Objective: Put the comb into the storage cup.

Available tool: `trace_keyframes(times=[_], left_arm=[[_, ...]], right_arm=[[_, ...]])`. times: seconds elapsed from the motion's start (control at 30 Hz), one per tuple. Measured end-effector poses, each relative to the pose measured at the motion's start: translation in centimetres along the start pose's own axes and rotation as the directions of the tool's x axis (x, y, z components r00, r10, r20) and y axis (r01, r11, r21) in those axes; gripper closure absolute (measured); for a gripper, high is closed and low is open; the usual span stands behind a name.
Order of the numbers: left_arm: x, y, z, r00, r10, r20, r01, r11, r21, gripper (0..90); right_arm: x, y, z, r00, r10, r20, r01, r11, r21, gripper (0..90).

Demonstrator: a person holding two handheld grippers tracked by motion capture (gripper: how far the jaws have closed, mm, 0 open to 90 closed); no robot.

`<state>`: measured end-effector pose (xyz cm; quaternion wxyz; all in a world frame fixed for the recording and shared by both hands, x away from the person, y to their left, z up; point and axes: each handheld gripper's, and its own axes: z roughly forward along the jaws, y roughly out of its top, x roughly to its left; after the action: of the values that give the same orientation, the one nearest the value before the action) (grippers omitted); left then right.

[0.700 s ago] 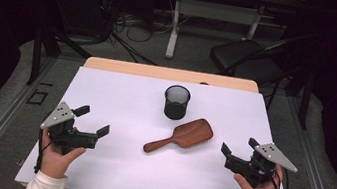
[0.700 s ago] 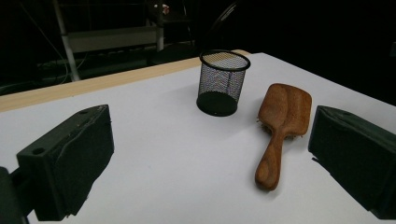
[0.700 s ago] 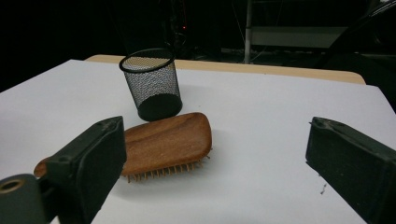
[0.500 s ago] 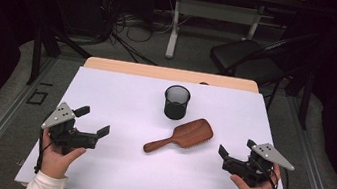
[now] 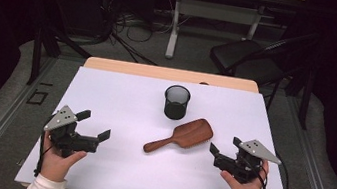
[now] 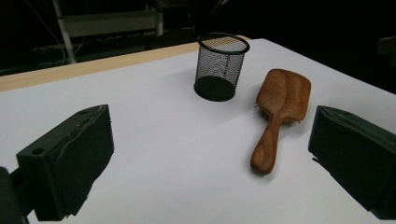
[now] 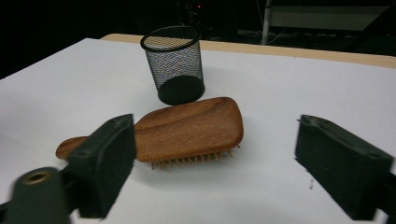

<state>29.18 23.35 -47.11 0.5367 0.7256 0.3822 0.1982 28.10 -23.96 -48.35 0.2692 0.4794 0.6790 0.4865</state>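
Just right tongs gaping — near wooden hairbrush

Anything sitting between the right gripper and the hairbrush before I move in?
No. In the high view only bare white table separates the right gripper from the wooden hairbrush. The right gripper view shows the same, with the jaws open and empty.

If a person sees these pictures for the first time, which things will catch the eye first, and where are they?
The wooden hairbrush stands out first: it lies bristles down near the middle of the white table, its handle pointing toward the person's left. Just behind it stands an empty black mesh cup, upright. At the near edge, the left gripper and the right gripper wait on either side, both with jaws open and holding nothing.
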Motion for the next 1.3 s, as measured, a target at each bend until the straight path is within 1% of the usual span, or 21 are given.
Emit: trace_keyframes(times=[0.03, 0.1, 0.13, 0.17, 0.27, 0.33, 0.37, 0.43, 0.53, 0.63, 0.7, 0.77, 0.83, 0.87, 0.9, 0.97, 1.07, 1.13, 1.17, 1.23, 1.3], left_arm=[[-0.1, 0.0, -0.1, 1.0000, -0.004, 0.004, 0.005, 1.0000, -0.003, 0.2], [-0.2, 0.0, -0.1, 1.0000, -0.003, 0.001, 0.003, 1.0000, -0.002, 0.2], [-0.2, 0.1, -0.1, 1.0000, 0.000, 0.000, 0.000, 1.0000, -0.001, 0.2], [-0.2, 0.1, -0.1, 1.0000, 0.001, -0.002, -0.001, 1.0000, -0.001, 0.3], [-0.3, 0.1, -0.1, 1.0000, 0.004, -0.008, -0.004, 1.0000, -0.001, 0.3], [-0.2, 0.1, 0.0, 0.9999, 0.004, -0.011, -0.004, 1.0000, 0.000, 0.3], [-0.2, 0.1, 0.0, 0.9999, 0.003, -0.010, -0.003, 1.0000, -0.001, 0.3], [-0.3, 0.1, 0.0, 1.0000, 0.005, -0.007, -0.005, 1.0000, -0.001, 0.3], [-0.3, 0.1, -0.1, 0.9999, 0.009, -0.007, -0.009, 1.0000, 0.000, 0.3], [-0.3, 0.1, -0.2, 0.9999, 0.011, -0.008, -0.011, 0.9999, 0.000, 0.3], [-0.3, 0.1, -0.2, 1.0000, 0.004, -0.006, -0.004, 1.0000, -0.005, 0.3], [-0.2, 0.1, -0.2, 1.0000, 0.002, -0.005, -0.002, 1.0000, -0.007, 0.3], [-0.2, 0.1, -0.3, 1.0000, 0.003, -0.006, -0.003, 1.0000, -0.008, 0.3], [-0.2, 0.1, -0.3, 1.0000, 0.003, -0.006, -0.003, 1.0000, -0.008, 0.4], [-0.2, 0.1, -0.3, 1.0000, 0.002, -0.006, -0.002, 1.0000, -0.009, 0.4], [-0.2, 0.1, -0.3, 1.0000, 0.001, -0.007, -0.001, 1.0000, -0.009, 0.4], [-0.2, 0.1, -0.3, 1.0000, 0.001, -0.007, -0.001, 1.0000, -0.010, 0.4], [-0.2, 0.1, -0.3, 1.0000, 0.002, -0.007, -0.002, 1.0000, -0.009, 0.4], [-0.2, 0.1, -0.3, 1.0000, 0.002, -0.007, -0.002, 1.0000, -0.009, 0.4], [-0.2, 0.1, -0.3, 1.0000, 0.002, -0.006, -0.003, 0.9999, -0.010, 0.5], [-0.2, 0.1, -0.3, 1.0000, 0.002, -0.006, -0.002, 0.9999, -0.010, 0.5]], right_arm=[[0.2, 0.1, 0.1, 0.9999, -0.012, -0.001, 0.012, 1.000, 0.007, 15.0], [0.4, 0.2, 0.2, 0.9998, -0.017, -0.004, 0.017, 1.000, 0.014, 15.9], [0.7, 0.5, 0.3, 0.9996, -0.028, -0.009, 0.028, 1.000, 0.013, 20.8], [0.8, 0.6, 0.3, 0.9993, -0.036, -0.014, 0.036, 0.999, 0.012, 23.8], [1.0, 0.9, 0.5, 0.9991, -0.038, -0.017, 0.039, 0.999, 0.013, 24.9], [1.2, 1.2, 1.1, 0.9987, -0.041, -0.029, 0.042, 0.999, 0.031, 26.2], [1.2, 1.2, 1.1, 0.9987, -0.041, -0.029, 0.042, 0.999, 0.031, 26.2], [1.7, 1.5, 1.7, 0.9982, -0.051, -0.032, 0.052, 0.998, 0.040, 27.8], [2.0, 1.8, 2.0, 0.9980, -0.052, -0.036, 0.053, 0.998, 0.043, 27.8], [2.5, 2.3, 2.8, 0.9967, -0.051, -0.063, 0.054, 0.997, 0.053, 30.4], [2.6, 2.4, 2.9, 0.9968, -0.052, -0.060, 0.056, 0.997, 0.055, 30.6], [2.8, 2.6, 3.3, 0.9962, -0.055, -0.068, 0.060, 0.996, 0.060, 31.0], [2.9, 2.9, 3.7, 0.9953, -0.065, -0.072, 0.070, 0.995, 0.073, 31.4], [3.2, 3.1, 4.0, 0.9949, -0.071, -0.072, 0.078, 0.992, 0.096, 31.9], [3.2, 3.1, 4.0, 0.9949, -0.071, -0.072, 0.078, 0.992, 0.096, 31.9], [3.6, 3.3, 4.5, 0.9932, -0.075, -0.089, 0.085, 0.990, 0.114, 33.0], [3.9, 3.5, 4.8, 0.9919, -0.071, -0.105, 0.085, 0.988, 0.133, 34.0], [4.4, 3.6, 5.2, 0.9895, -0.079, -0.121, 0.097, 0.984, 0.149, 35.0], [4.4, 3.6, 5.2, 0.9895, -0.079, -0.121, 0.097, 0.984, 0.149, 35.9], [4.8, 3.7, 5.8, 0.9868, -0.085, -0.138, 0.107, 0.982, 0.157, 37.2], [4.9, 3.7, 6.0, 0.9864, -0.087, -0.140, 0.108, 0.982, 0.157, 37.5]])
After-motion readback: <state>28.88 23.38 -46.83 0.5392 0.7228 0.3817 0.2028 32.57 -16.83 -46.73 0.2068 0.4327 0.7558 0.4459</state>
